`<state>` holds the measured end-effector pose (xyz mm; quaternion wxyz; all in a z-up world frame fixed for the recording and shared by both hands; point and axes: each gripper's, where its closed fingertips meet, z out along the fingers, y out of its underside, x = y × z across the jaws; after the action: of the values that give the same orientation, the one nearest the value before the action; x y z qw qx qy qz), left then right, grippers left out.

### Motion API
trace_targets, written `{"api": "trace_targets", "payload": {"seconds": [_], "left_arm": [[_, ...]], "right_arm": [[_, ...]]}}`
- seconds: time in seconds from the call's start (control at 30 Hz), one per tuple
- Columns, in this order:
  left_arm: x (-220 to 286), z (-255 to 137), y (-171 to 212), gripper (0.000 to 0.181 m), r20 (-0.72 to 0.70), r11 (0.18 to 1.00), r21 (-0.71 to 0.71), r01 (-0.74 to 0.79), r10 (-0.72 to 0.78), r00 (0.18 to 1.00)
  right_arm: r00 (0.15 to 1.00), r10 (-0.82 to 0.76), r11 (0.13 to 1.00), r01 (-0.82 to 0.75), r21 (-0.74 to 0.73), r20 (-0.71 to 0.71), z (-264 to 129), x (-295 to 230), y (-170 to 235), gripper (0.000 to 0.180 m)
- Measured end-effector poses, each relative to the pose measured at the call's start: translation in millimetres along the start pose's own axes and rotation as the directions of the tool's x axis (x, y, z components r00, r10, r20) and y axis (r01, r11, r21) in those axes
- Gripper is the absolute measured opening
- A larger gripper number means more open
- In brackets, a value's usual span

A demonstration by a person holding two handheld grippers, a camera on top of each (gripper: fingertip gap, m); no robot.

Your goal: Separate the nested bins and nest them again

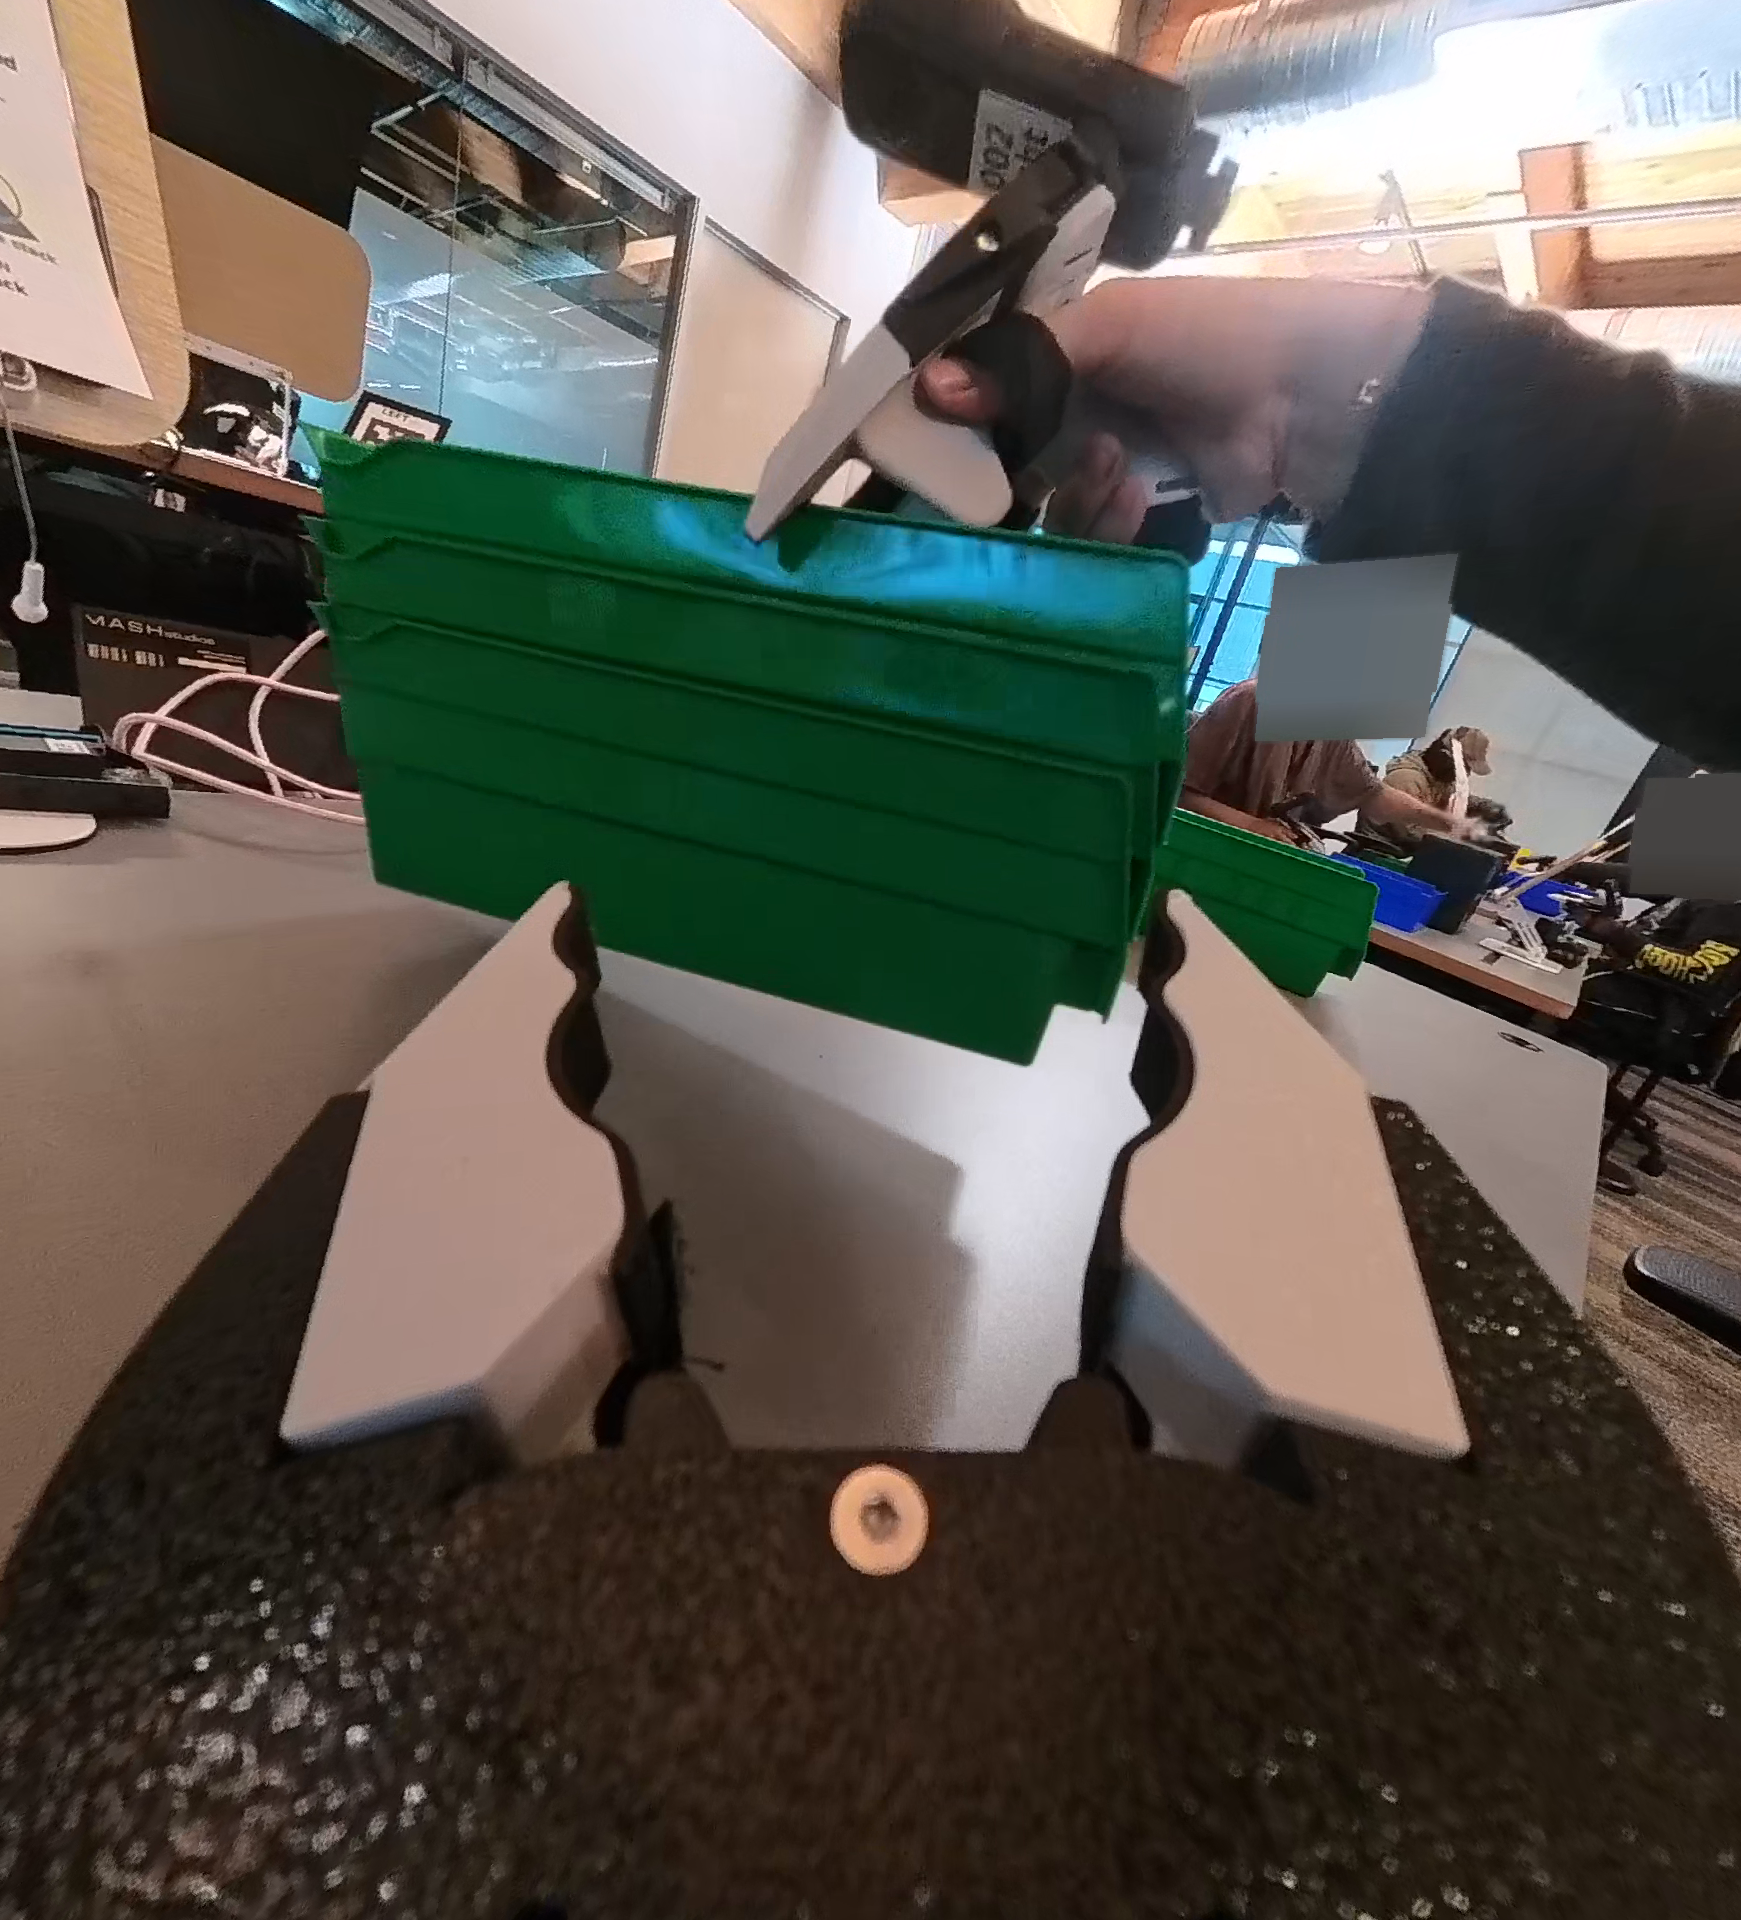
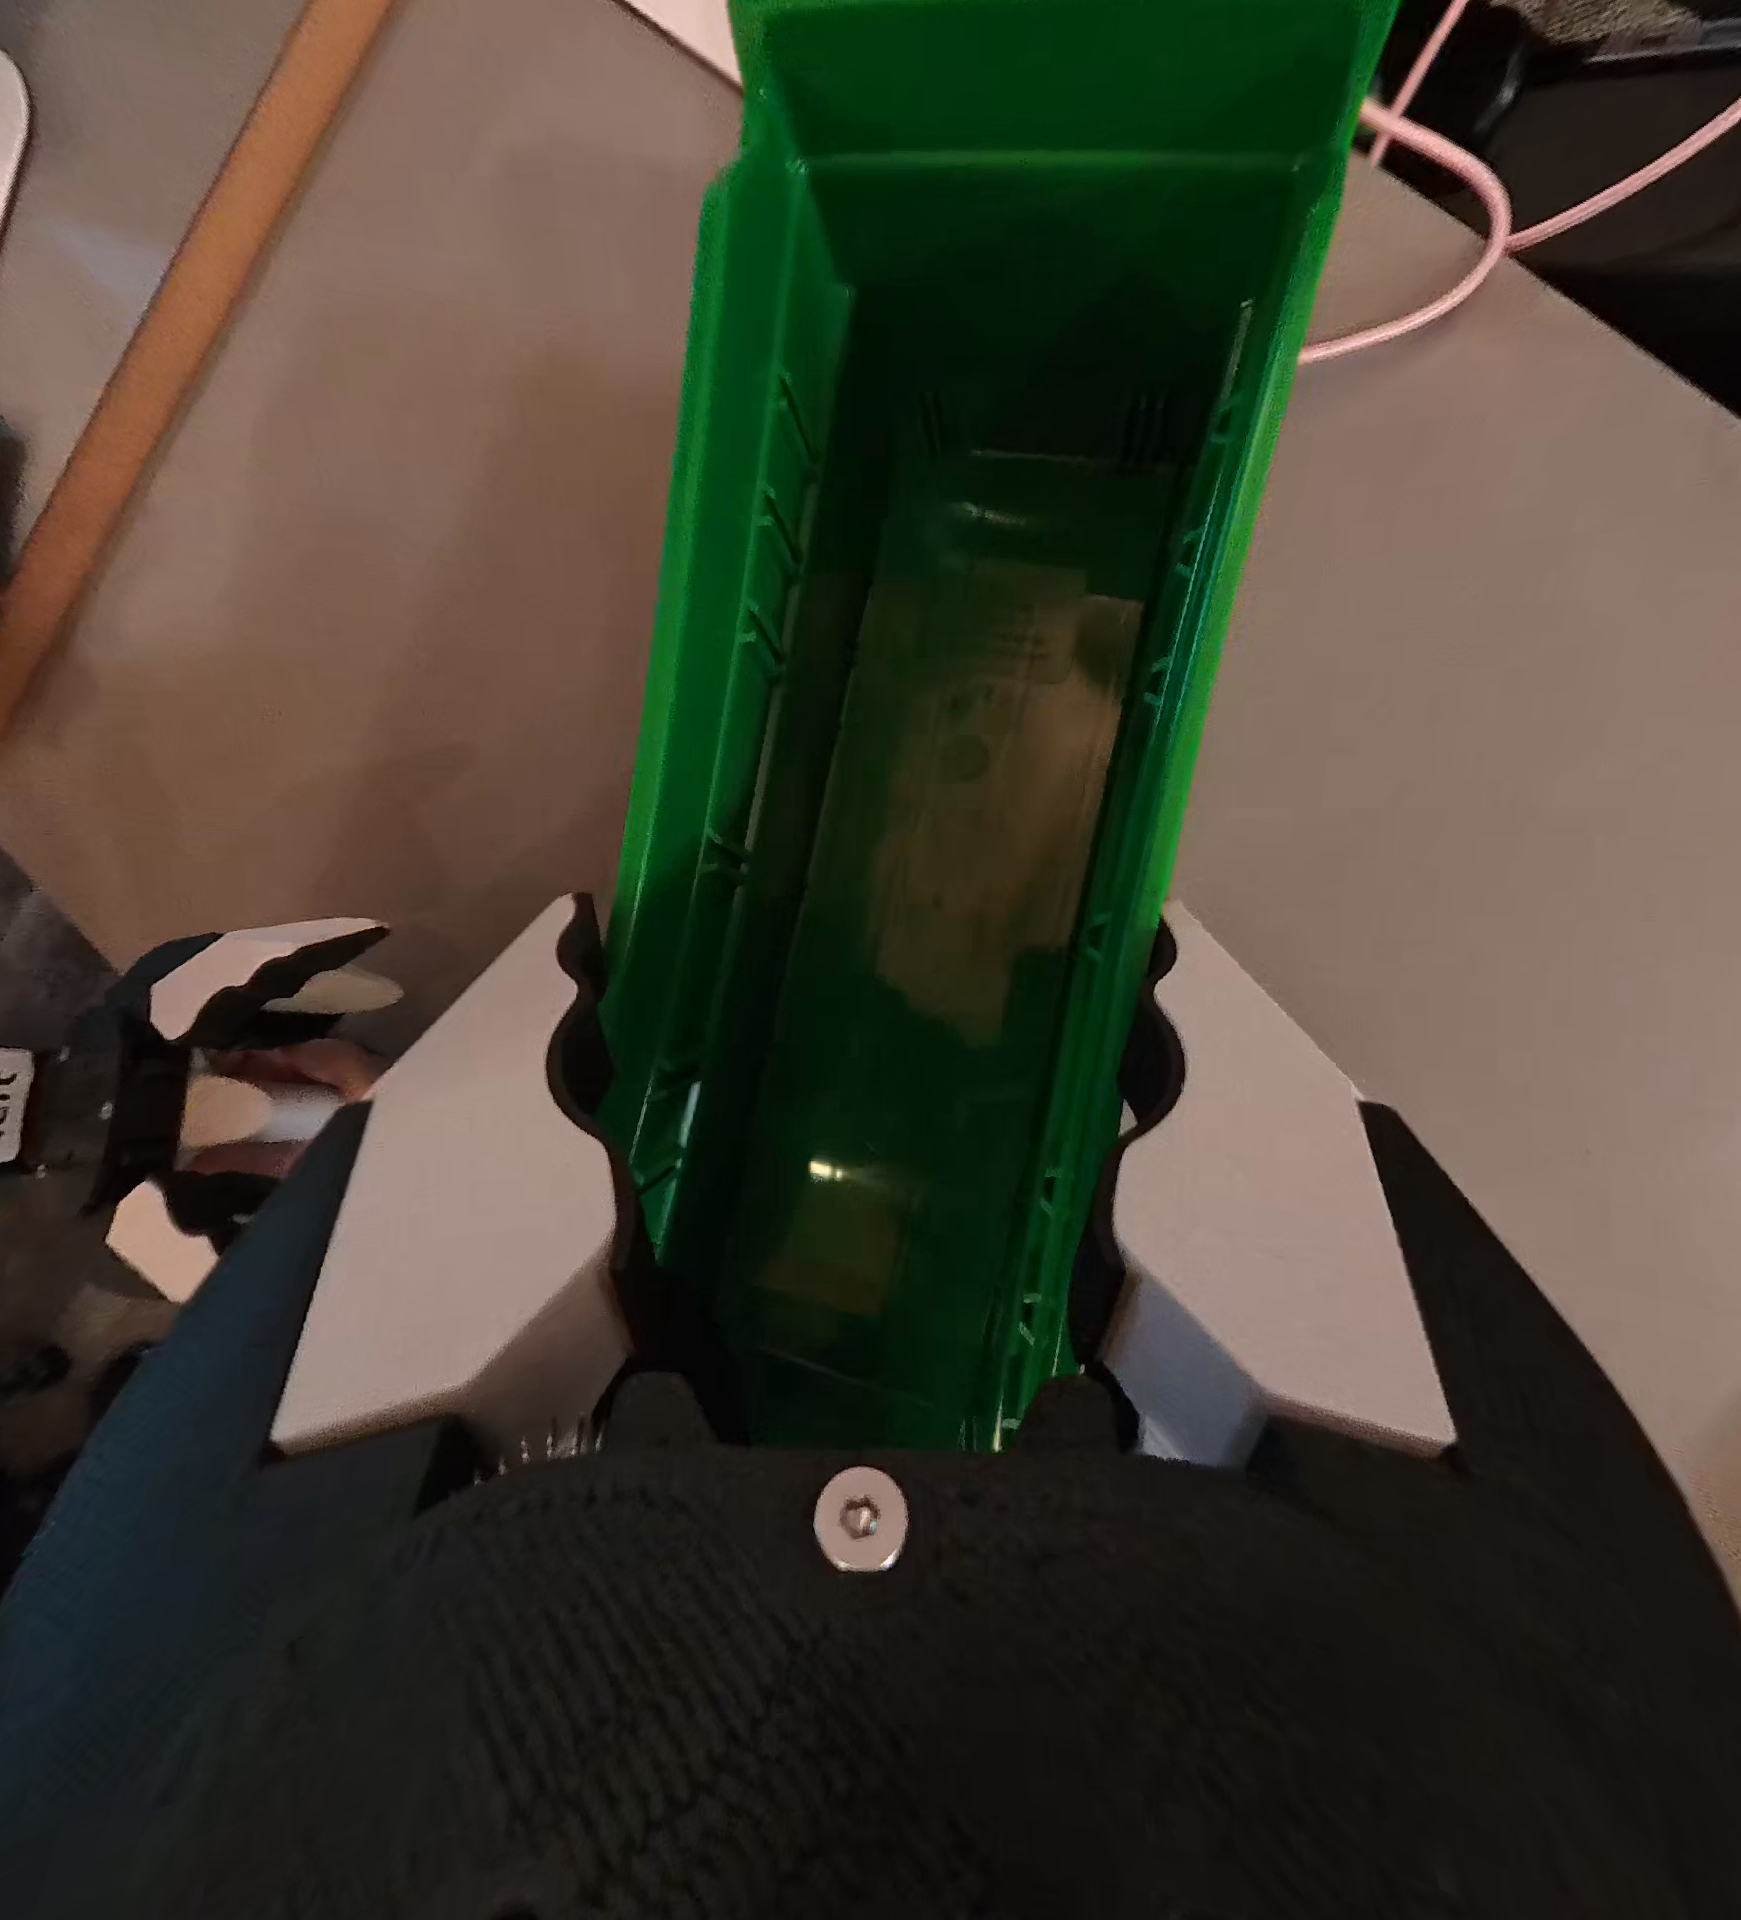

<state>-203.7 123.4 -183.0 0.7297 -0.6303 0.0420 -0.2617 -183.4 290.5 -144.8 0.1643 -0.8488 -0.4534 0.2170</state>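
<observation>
Left tongs (image 1: 871, 935): fingers spread wide, nothing between them, low over the grey table (image 1: 170, 1039), aimed at the long side of the green bin stack (image 1: 741, 790). Fingertips sit just short of the bottom bin; can't tell if they touch it.

Right tongs (image 2: 871, 997): looking down into the top bin (image 2: 949, 727). Its two long walls run between the fingers, which are spread about as wide as the bin. The pads look like they're against the outer walls, so apparently clamped across its width, but real contact isn't clear. In the left view the same tongs (image 1: 814, 499) come down from above, held by a hand (image 1: 1240, 395) in a dark sleeve, with one white finger tip on the top rim of the stack.

Stack: several green bins nested, tilted, with the near lower edge lifted off the table and the rims stepped toward the upper left. It stands mid-table. Another green bin (image 1: 1261, 894) lies on the table just behind the stack on the right.

The inside of the top bin is empty; a pale patch shows through its floor.

Other stuff: a pink-white cable (image 2: 1448, 239) on the table beyond the stack, two black bars (image 1: 45, 769) at the left, a printed sheet (image 1: 4, 177) hanging upper left. The left tongs (image 2: 253, 1039) show at the left edge of the right view.
</observation>
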Motion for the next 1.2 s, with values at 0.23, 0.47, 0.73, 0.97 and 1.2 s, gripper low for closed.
{"api": "trace_targets", "payload": {"seconds": [0.23, 0.47, 0.73, 0.97, 1.2], "left_arm": [[0.8, -0.2, 0.0, 0.102, -0.003, 1.000, -0.001, -0.001, 0.001, 1.000], [2.3, 1.4, 1.4, 0.102, 0.015, 0.999, -0.016, -0.039, 0.039, 0.999], [-0.9, -1.7, -3.1, 0.105, 0.043, 0.999, 0.004, -0.050, 0.050, 0.998], [-2.9, 0.0, -0.1, 0.112, 0.068, 0.998, -0.022, -0.060, 0.061, 0.996], [-14.4, 17.7, -0.5, 0.143, 0.059, 0.984, -0.132, -0.122, 0.131, 0.990]], "right_arm": [[0.983, -0.174, 0.985, 0.175, -0.008, 0.052, 9.2, -10.4, 19.7, 0.103], [0.829, -0.470, 0.868, 0.496, -0.012, 0.302, 7.1, -13.8, 66.0, 0.107], [0.649, -0.657, 0.680, 0.730, -0.068, 0.383, -7.2, -7.9, 79.9, 0.137], [0.629, -0.743, 0.616, 0.776, -0.134, 0.228, 27.7, -43.1, 50.0, 0.160], [0.456, -0.835, 0.398, 0.887, -0.235, 0.306, 30.5, -43.4, 65.6, 0.118]]}}
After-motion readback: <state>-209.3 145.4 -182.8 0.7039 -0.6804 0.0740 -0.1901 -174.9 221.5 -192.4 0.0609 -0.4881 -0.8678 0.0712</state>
